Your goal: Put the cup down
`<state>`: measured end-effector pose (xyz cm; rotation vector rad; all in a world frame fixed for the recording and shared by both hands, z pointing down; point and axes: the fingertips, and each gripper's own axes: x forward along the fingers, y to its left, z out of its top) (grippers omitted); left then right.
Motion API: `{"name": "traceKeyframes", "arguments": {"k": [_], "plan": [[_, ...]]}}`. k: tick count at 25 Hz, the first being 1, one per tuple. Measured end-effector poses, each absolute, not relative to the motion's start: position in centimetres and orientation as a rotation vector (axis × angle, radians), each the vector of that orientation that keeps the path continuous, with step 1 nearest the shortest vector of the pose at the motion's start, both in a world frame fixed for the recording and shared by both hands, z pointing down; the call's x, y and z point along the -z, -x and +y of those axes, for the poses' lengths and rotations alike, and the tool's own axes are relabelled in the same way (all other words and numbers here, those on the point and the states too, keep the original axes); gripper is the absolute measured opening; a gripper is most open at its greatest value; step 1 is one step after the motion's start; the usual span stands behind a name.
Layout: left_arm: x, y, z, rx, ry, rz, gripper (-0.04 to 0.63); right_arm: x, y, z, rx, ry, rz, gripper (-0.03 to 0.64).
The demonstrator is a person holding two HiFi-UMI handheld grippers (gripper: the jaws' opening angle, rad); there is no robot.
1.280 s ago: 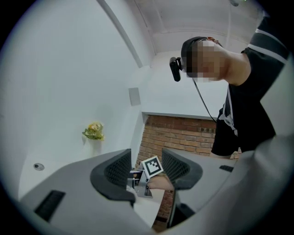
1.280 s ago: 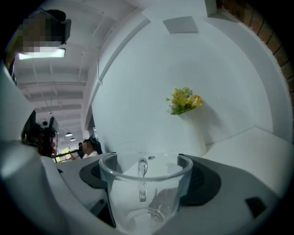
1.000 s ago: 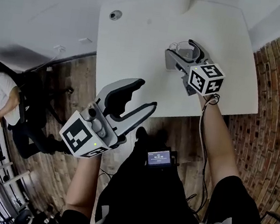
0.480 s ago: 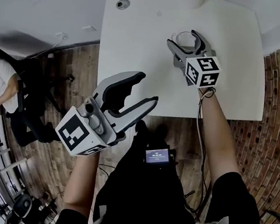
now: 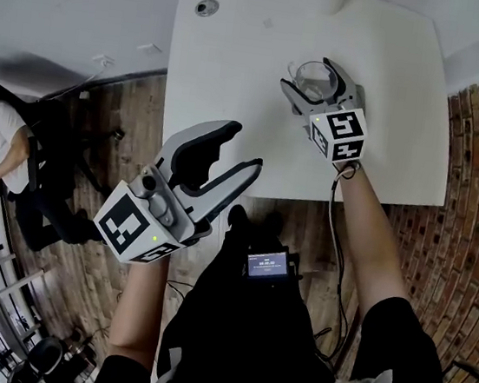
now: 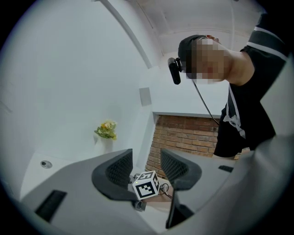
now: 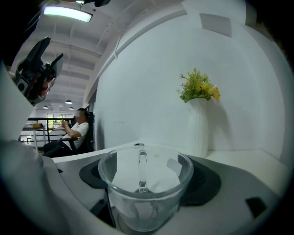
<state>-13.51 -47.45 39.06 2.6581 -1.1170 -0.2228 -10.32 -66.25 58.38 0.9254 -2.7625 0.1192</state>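
The right gripper (image 5: pixel 307 74) pinches the glass cup (image 7: pixel 144 188) upright between its 2 fingers over the bench (image 5: pixel 238 72), while the left gripper (image 5: pixel 245 146) hangs off the bench's near edge with fingers spread and empty; lowering seems in hand, then seating the base and releasing.

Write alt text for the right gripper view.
The right gripper holds a clear glass cup upright between its dark jaws, handle on the far side. Behind, a white vase of yellow flowers stands on the white table by a white wall.
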Motion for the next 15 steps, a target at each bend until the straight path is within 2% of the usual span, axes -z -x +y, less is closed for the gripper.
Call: {"name": "traceKeyframes", "arguments": {"k": [15], "plan": [[-38.13, 12.63, -46.95, 0.234, -2.681, -1.103, 0.192, -58.99, 9.38, -65.45, -0.036, -0.899, -2.711, 0.44]]}}
